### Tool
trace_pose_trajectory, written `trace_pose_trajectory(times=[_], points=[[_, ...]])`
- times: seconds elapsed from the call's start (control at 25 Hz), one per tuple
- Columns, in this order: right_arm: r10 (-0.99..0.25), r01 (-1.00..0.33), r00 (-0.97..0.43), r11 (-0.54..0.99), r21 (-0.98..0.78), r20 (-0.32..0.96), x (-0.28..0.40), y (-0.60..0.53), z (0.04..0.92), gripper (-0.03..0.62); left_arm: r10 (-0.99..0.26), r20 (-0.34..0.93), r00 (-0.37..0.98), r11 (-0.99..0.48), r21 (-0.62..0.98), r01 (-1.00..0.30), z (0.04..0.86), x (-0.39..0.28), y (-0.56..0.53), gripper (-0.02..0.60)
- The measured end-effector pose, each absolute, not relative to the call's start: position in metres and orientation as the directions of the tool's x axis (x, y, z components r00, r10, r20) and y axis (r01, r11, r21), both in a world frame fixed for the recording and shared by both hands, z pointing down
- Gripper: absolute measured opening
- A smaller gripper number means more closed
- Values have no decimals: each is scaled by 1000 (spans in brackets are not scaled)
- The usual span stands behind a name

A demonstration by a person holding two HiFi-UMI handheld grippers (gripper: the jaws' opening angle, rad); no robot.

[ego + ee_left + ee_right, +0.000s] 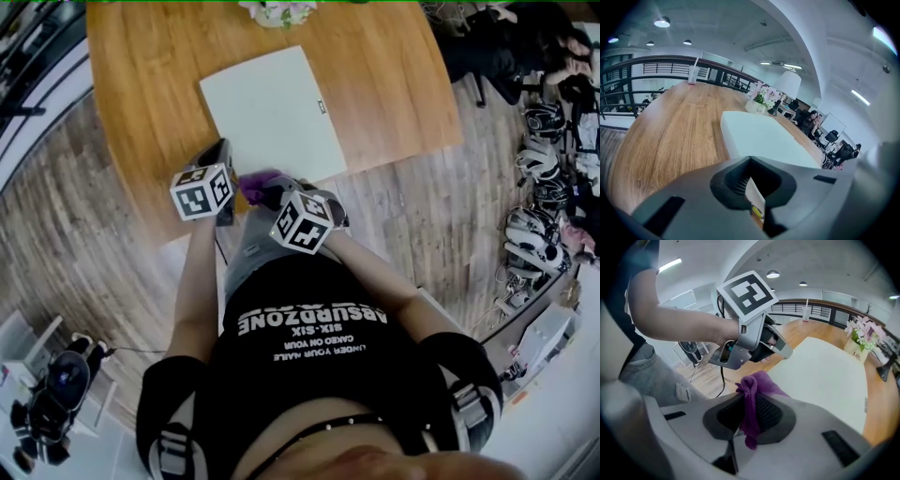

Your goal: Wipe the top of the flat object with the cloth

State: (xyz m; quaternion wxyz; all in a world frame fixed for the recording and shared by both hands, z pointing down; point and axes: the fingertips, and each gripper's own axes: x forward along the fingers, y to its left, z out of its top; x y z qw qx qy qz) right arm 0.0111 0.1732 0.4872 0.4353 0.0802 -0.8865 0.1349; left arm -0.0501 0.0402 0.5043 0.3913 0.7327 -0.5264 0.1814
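Note:
The flat white object (272,112) lies on the wooden table (141,84); it also fills the middle of the left gripper view (764,136) and the right side of the right gripper view (829,376). My right gripper (272,192) hovers just off the object's near edge, shut on a purple cloth (255,183) that bunches up between its jaws (761,383). My left gripper (223,150) is at the object's near left corner, jaws together with nothing held (750,161). It shows from the side as well, above the cloth (780,350).
A pot of flowers (278,11) stands at the table's far edge beyond the object (761,101). A cup with a straw (693,75) sits far back. Seated people (525,47) and gear on the floor (534,234) are to the right.

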Motion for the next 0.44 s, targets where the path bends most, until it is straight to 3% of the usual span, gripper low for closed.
trace_pose_trajectory(times=[0.44], points=[[75, -288, -596, 910, -300, 799, 15, 181, 498, 66, -589, 712, 382, -194, 334, -922, 517, -43, 51, 17]])
